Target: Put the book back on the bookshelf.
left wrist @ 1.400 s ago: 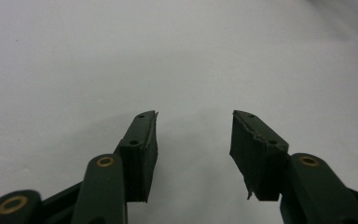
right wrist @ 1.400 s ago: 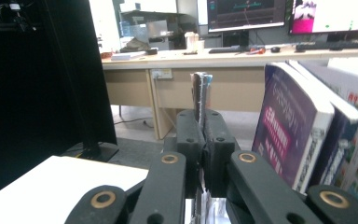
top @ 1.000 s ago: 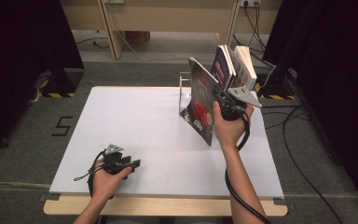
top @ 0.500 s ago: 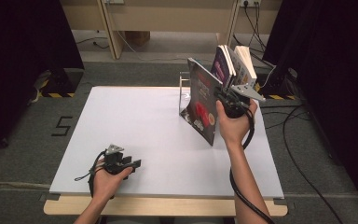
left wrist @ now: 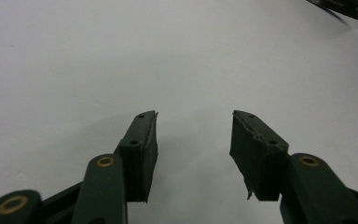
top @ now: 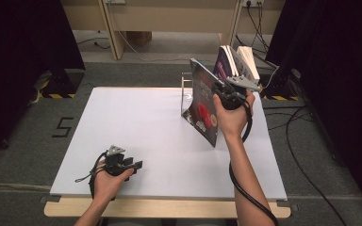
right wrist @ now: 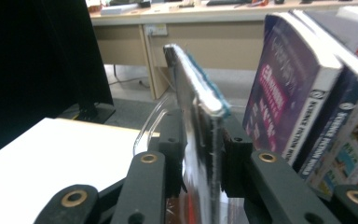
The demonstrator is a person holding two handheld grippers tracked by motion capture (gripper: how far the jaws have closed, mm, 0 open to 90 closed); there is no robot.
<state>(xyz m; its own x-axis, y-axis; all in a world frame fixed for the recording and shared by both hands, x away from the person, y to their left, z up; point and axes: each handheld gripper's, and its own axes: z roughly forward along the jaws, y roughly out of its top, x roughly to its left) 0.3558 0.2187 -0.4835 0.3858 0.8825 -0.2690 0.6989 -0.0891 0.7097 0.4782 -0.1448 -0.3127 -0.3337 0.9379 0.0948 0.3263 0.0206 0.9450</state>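
Observation:
A dark-covered book with red print leans tilted, its lower corner on the white table. My right gripper is shut on its upper edge. In the right gripper view the book's edge runs between the jaws of the right gripper and both pads touch it. These jaws have just been opening a little, with the book still between them. My left gripper rests near the table's front left. In its own view the left gripper is open over bare table.
A row of upright books leans at the table's back right, just right of the held book and close by in the right gripper view. A thin bookend stands behind the dark book. Cables lie on the floor to the right.
My right hand has shifted slightly right and up along the dark book, which stays tilted on its corner. The left hand has not moved.

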